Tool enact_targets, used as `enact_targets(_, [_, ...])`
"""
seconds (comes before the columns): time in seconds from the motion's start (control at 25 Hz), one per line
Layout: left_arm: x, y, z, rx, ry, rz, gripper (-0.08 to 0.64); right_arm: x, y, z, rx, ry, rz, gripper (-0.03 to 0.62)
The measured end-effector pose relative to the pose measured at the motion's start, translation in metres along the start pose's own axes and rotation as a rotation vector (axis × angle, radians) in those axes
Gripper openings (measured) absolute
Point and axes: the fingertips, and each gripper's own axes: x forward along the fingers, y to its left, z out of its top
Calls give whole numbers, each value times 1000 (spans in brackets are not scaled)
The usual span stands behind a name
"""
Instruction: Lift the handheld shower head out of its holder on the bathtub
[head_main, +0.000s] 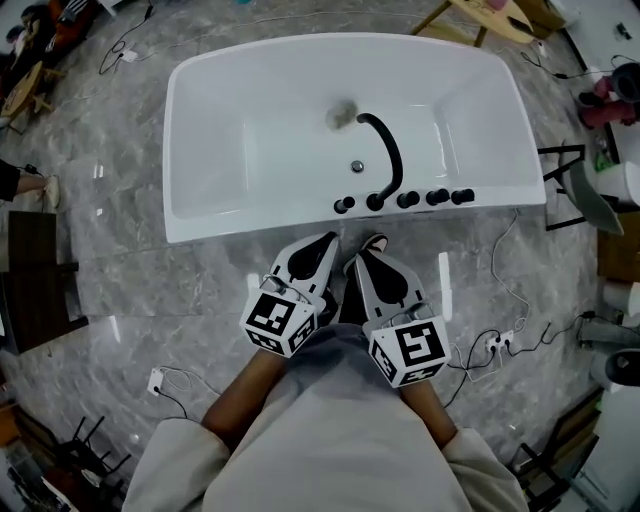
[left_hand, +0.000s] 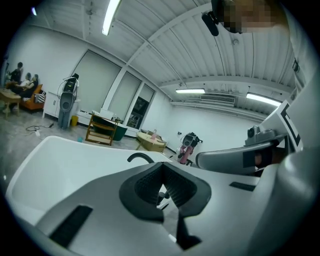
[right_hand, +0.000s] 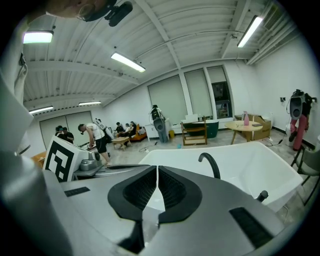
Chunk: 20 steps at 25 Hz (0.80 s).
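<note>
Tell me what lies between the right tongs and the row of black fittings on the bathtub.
Only the white near rim of the bathtub, seen in the head view; nothing else separates the right tongs from the black fittings.

I see a white tub (head_main: 200, 130) with a black curved spout (head_main: 385, 150) and a row of black knobs (head_main: 408, 199) on its near rim. The floor (head_main: 120, 290) is grey with a marbled, cloudy pattern. My left tongs (head_main: 328, 240) and right tongs (head_main: 373, 243) are light grey with black ribbed pads. Their cubes (head_main: 280, 322) carry black square markers on white. The sleeves (head_main: 200, 460) are pale beige.
</note>
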Motion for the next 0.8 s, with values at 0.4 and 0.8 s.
enact_targets(0.4, [40, 32, -46, 30, 54, 131, -3, 12, -20, -9, 27, 56, 32, 20])
enact_targets(0.8, [67, 58, -93, 21, 135, 202, -2, 19, -39, -23, 38, 99, 35, 20])
